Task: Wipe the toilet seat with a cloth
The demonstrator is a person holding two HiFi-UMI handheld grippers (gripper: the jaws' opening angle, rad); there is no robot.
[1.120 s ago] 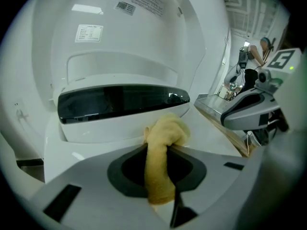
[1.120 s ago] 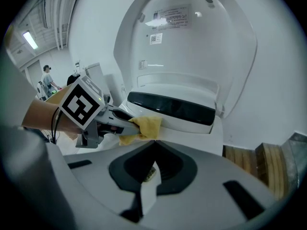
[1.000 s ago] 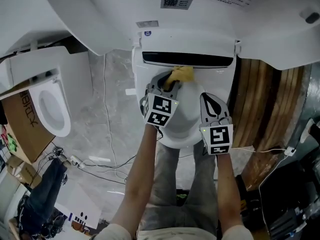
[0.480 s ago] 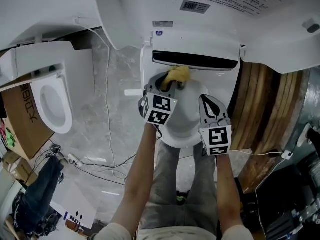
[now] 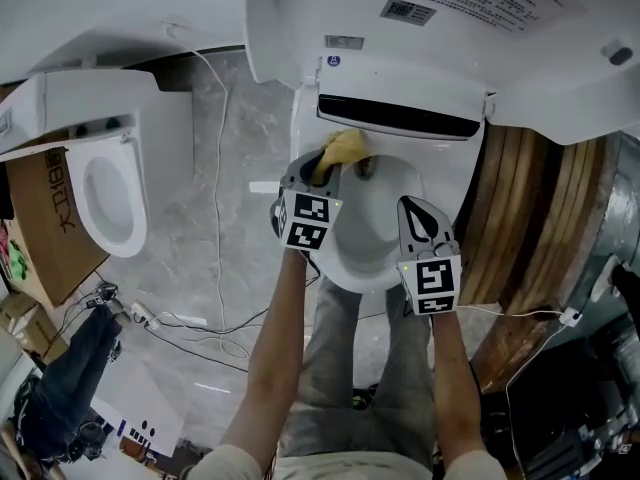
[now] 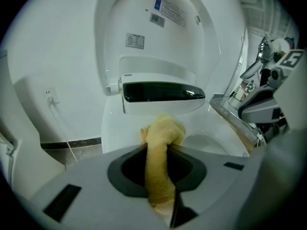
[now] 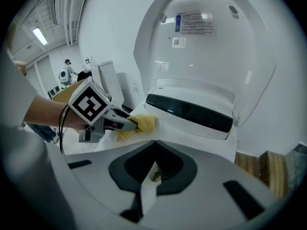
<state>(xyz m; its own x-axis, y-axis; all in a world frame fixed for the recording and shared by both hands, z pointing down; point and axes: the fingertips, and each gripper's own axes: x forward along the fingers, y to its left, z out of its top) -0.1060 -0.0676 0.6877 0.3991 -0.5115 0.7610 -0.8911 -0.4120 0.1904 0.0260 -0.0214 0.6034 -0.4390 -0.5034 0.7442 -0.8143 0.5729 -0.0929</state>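
Toilet lid [image 5: 450, 28] stands raised, so the toilet seat [image 5: 443, 180] is exposed for wiping. Left gripper [image 5: 325, 163] reaches to the seat's rear-left, just below the dark strip [image 5: 400, 118] of the rear unit. Its jaws are clamped on the yellow cloth [image 5: 343, 148], bunched end pressed to the seat: likely mid-wipe. Right gripper [image 5: 422, 208] hangs over the seat's right side, jaws together, nothing in them, probably just parked clear of the wipe. Left gripper view shows the cloth running between its jaws, which the head view hides. Right gripper view shows, from the side, the cloth touching the seat.
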